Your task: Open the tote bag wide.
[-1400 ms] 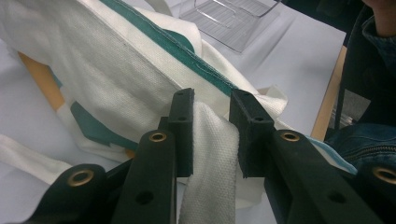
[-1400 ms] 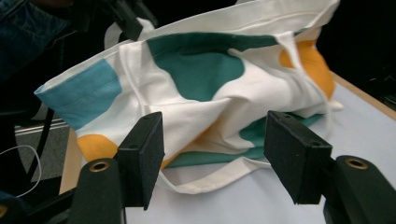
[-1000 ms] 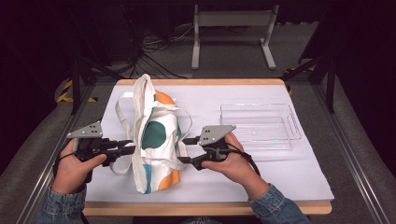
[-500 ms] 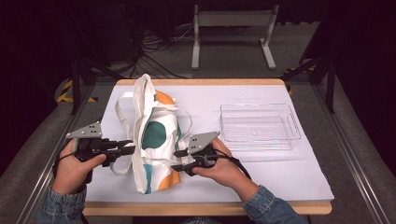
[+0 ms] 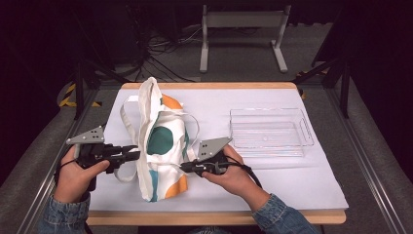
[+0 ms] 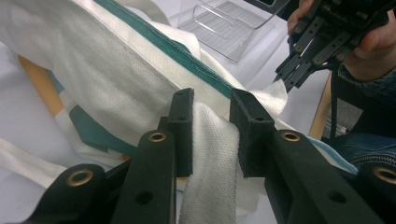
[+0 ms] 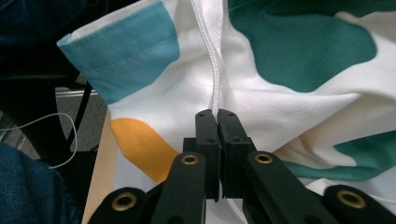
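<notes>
Showing no readable writing, tote bag (image 5: 163, 146) between both tools.

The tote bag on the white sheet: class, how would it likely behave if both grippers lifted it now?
The tote bag is creased cloth that bunches between the left gripper jaws, so it would probably sag and fold. It looks flat and empty, so likely light. The right gripper pinches a thin edge, which might slip.
</notes>
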